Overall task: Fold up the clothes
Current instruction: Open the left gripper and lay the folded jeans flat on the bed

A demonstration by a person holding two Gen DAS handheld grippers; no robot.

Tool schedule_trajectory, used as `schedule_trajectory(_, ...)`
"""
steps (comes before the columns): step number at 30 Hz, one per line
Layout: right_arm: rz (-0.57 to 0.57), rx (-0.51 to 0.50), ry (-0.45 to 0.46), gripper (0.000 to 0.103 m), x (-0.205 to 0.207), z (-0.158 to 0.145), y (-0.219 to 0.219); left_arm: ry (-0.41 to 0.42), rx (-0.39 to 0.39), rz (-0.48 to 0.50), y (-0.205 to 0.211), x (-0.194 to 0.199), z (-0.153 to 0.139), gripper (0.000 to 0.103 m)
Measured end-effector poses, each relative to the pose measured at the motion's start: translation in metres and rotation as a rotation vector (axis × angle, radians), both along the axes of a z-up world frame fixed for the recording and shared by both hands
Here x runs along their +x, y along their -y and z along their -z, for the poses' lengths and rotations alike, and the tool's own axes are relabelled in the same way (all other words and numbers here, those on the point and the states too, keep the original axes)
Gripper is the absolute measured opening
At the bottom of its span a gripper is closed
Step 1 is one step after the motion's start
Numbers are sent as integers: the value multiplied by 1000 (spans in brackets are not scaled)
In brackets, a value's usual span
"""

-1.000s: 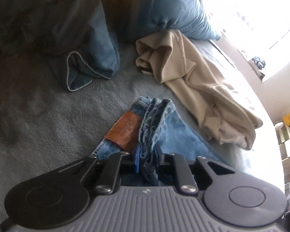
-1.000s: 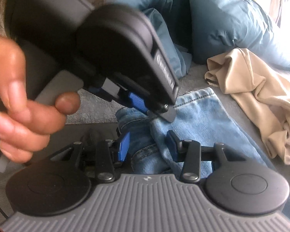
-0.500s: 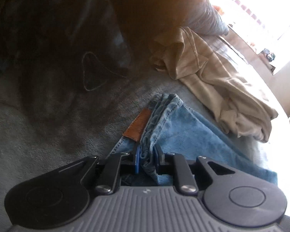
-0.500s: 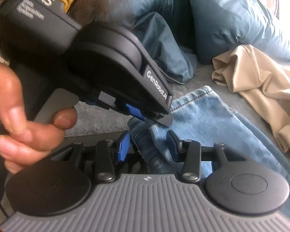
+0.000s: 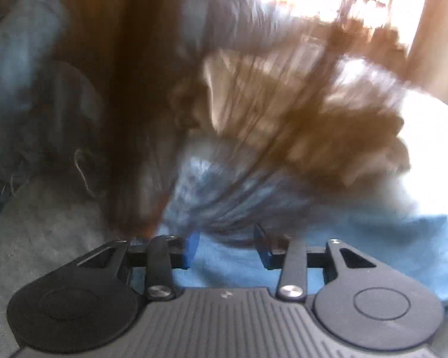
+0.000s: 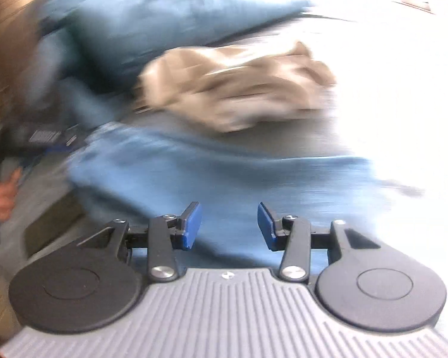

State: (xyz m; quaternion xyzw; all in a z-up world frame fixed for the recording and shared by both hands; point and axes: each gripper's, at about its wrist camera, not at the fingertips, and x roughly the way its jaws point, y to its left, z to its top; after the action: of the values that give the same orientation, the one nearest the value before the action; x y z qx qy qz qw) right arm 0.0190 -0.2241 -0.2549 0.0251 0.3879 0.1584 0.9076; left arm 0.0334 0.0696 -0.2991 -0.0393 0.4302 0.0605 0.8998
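We judge step: between folds on jeans (image 6: pixel 212 179), nothing gripped. Jeans lie flat on bed (image 5: pixel 44 223), just ahead of both tools. Left gripper (image 5: pixel 225 246) jaws apart, no cloth between. Right gripper (image 6: pixel 228 226) jaws apart too, low over denim. Beige garment (image 6: pixel 239 95) at 12 o'clock, beyond jeans. Both views blurred. Next: we must find free edge, close on it.
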Motion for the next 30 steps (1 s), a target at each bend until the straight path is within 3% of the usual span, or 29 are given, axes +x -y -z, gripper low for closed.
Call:
schedule_trajectory(2,48,-4,-9,29,12,6,20,-48,52,-39,-2,6,15,29)
schedule_trajectory(5,60,-3,-49,26,20,32,41,-60,54,-66,-7,9,22,28)
schedule_trajectory(8,47,-33,-158,13,22,79,66,-67,74,-64,-8,10,21,28)
schedule_trajectory(9,35,2,-144,11,17,84,75,-71,80,-63,-8,11,21,28)
schedule_trajectory(13,-1,-32,-94,12,19,54,73,-78,92,-58,-9,14,22,28)
schedule_trajectory(16,-27,1,-22,12,37,38,68,-78,106,-49,-6,12,22,28)
schedule_trajectory(19,-45,-41,6,11,68,51,61,-77,117,-41,-5,12,23,29)
schedule_trajectory(22,32,-102,-97,12,100,90,76,-75,117,-39,-5,12,24,29)
schedule_trajectory(23,56,-37,-113,11,102,91,87,-74,117,-39,-5,13,24,29)
schedule_trajectory(28,66,43,-43,14,96,59,90,-68,119,-34,-5,13,25,29)
schedule_trajectory(30,59,-46,-72,14,107,71,82,-66,122,-31,-5,13,25,29)
